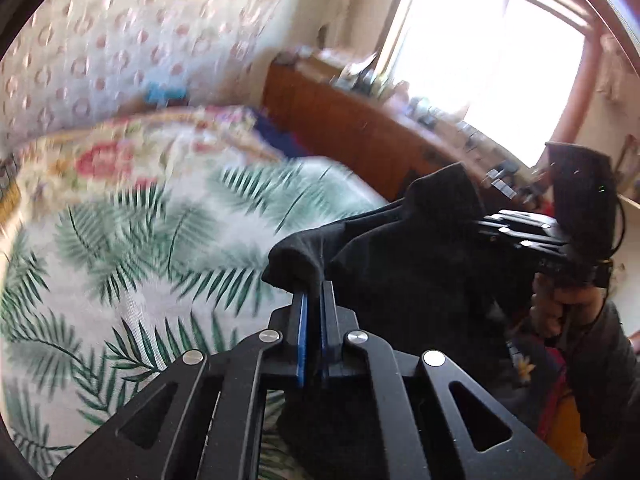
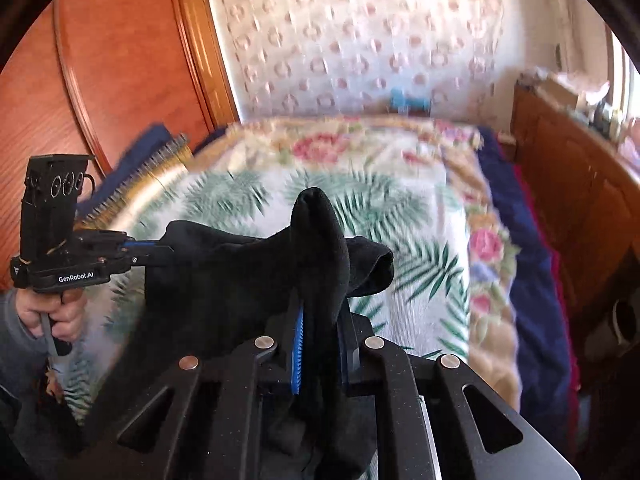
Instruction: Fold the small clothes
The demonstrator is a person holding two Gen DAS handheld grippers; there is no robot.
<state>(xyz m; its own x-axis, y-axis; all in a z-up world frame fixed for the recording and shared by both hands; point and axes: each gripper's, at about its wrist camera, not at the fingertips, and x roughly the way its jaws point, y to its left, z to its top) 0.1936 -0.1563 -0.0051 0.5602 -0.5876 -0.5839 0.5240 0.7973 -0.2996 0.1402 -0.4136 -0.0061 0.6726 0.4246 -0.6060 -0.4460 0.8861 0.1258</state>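
Up over the bed, holding a small black cloth in the air with two hand-held grippers. Left hand-held gripper: almost fully closed, pinching one bunched corner of the cloth between blue pads. Right hand-held gripper: squeezed tight too, with a fat lump of the same cloth poking up past the tips. Stretched from one grip to the other, sagging in the middle, up off the leafy blanket. Not folded yet, by the look of it.

Could go wrong in a few ways:

- Could slip out on the left, with only a little bit of cloth in that pinch. Most likely from a hard tug on the other side.
- Could drop in a heap on the bed after letting go too soon on either side.
- Could end up crooked, because of lumpy, twisted grabs and no flat edges to line up.
- Could have more than one layer caught on the right, so hard to tell one edge from another.

Hard to see well too: black cloth against black fingers, and blurry all around.

Best to go slow, keep both pinches firm, pull gently until flat, and lay it down on the blanket before opening up.
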